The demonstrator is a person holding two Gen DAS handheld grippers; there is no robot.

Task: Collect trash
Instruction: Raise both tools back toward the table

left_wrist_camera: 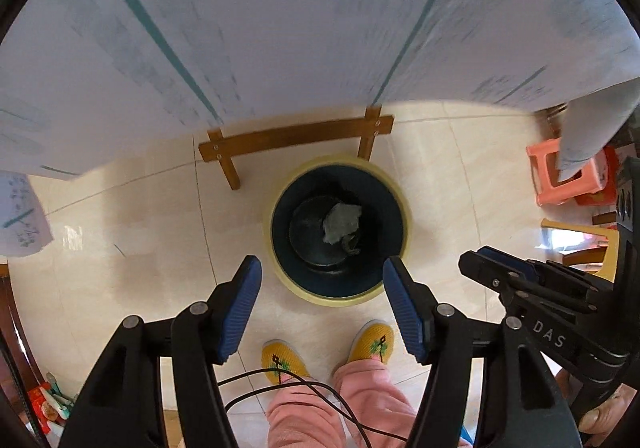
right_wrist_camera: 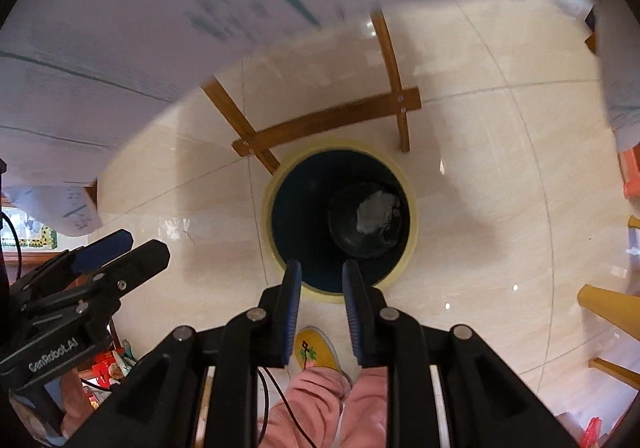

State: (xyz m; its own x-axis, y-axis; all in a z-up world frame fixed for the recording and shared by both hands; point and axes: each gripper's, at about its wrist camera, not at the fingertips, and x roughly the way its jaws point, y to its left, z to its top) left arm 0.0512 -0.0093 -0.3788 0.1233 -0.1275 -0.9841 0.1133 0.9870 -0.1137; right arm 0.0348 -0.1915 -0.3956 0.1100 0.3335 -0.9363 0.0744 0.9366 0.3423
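Both grippers hang empty over the bin (left_wrist_camera: 340, 226): left gripper (left_wrist_camera: 322, 308) wide, right gripper (right_wrist_camera: 322, 312) narrow. Crumpled paper (left_wrist_camera: 340, 222) lies inside; nothing further to collect shows.

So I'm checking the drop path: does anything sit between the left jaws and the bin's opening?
Nothing visible does. The left gripper hangs open and empty over the bin, its mouth uncovered, crumpled paper at the bottom.
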